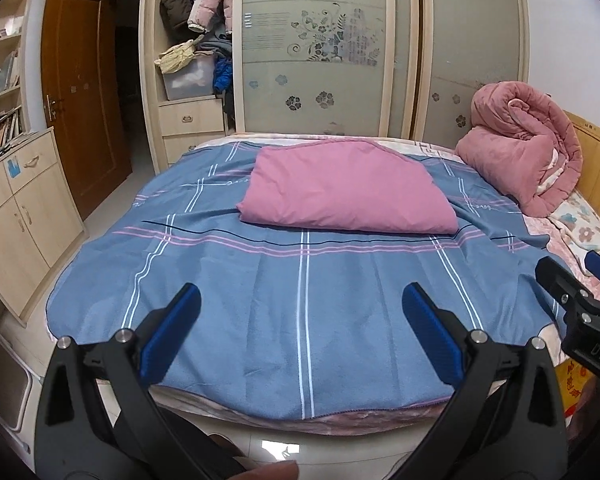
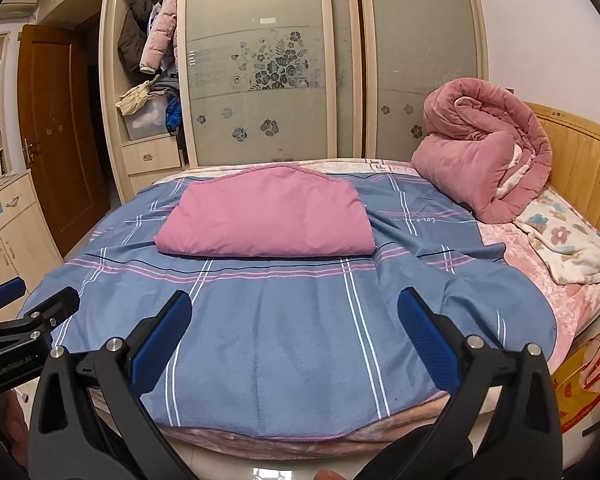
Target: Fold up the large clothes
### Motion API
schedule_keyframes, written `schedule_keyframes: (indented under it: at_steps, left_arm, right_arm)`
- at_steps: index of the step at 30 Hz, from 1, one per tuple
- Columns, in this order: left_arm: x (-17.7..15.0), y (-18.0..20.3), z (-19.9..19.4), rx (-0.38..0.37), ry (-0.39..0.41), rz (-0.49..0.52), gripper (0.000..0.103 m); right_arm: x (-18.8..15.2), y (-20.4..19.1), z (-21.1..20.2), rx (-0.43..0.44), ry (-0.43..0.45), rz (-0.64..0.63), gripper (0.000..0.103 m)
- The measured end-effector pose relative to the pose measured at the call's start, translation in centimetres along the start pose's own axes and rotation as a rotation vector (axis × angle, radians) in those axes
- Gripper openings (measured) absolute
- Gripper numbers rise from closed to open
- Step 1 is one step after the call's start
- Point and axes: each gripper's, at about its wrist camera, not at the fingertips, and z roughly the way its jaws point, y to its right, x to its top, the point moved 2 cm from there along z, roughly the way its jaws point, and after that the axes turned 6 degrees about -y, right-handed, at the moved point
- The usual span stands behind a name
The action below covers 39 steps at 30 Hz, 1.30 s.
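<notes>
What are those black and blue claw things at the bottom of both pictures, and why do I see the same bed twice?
They are two hand-held grippers; a person holds one in each hand, and no robot arm is involved. Each carries a wide-angle camera looking forward along its jaws, so you get two pictures: one from the left gripper, one from the right gripper. Each camera also catches the other gripper at its picture's edge. Both point at the bed, whose headboard is on the right. On it lies a spread blue plaid sheet, with a folded pink cloth on top and a rolled pink quilt by the headboard. Both pairs of jaws are wide open and hold nothing.
</notes>
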Motion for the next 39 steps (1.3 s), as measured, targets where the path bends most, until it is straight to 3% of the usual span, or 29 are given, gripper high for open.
schedule_keyframes:
  at_steps: [39]
  left_arm:
    - [-0.3,0.69,0.15,-0.002,-0.003,0.026,0.101]
  right_arm:
    - [0.05,0.31,-0.33,-0.003,-0.005,0.004,0.102]
